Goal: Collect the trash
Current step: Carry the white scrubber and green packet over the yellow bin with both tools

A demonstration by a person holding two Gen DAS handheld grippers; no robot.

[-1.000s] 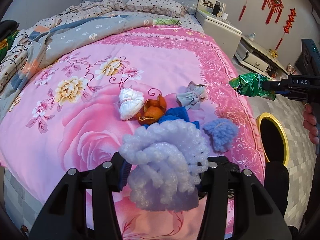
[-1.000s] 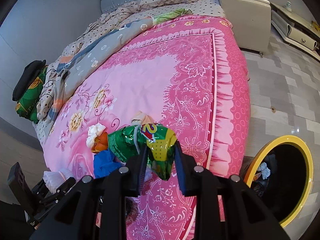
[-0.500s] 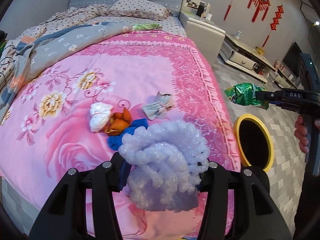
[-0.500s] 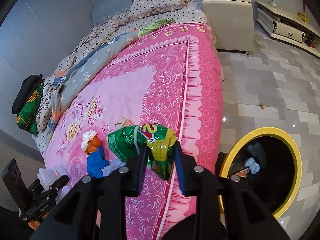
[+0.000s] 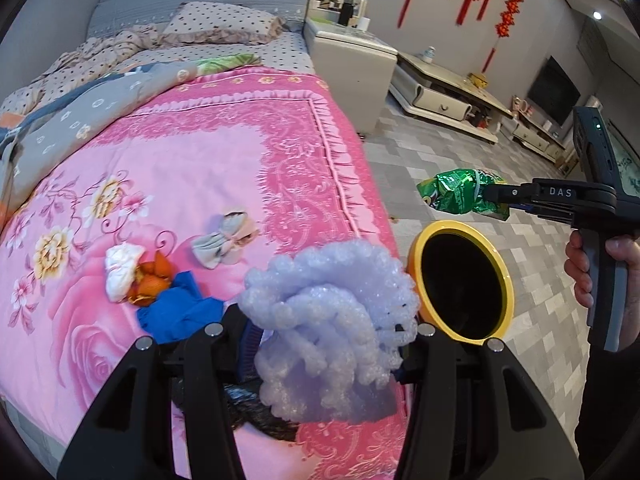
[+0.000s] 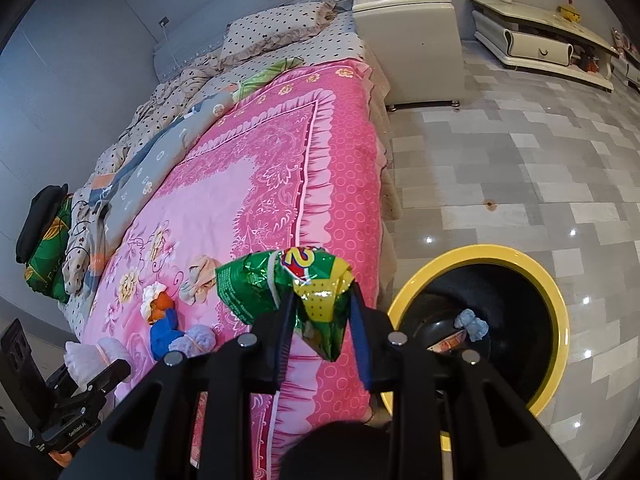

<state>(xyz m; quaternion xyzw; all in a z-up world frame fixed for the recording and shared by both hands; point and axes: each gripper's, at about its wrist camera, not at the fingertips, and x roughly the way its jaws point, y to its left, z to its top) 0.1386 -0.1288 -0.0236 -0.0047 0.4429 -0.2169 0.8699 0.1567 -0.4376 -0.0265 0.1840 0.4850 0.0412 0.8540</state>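
My left gripper is shut on a wad of pale bubble wrap, held over the bed's near right corner. My right gripper is shut on a green crisp bag, which also shows in the left wrist view above the floor just beyond the yellow-rimmed black bin. The bin stands on the floor beside the bed with some trash inside. On the pink bedspread lie a white tissue, orange peel, a blue scrap and a grey-beige wad.
A pale blue fluffy ball lies near the blue scrap. A grey quilt and pillow are at the bed's head. A white nightstand and a low TV cabinet stand on the tiled floor.
Both grippers have swung right towards the bin with their loads. The crisp bag has moved from over the bed's edge to above the floor by the bin.
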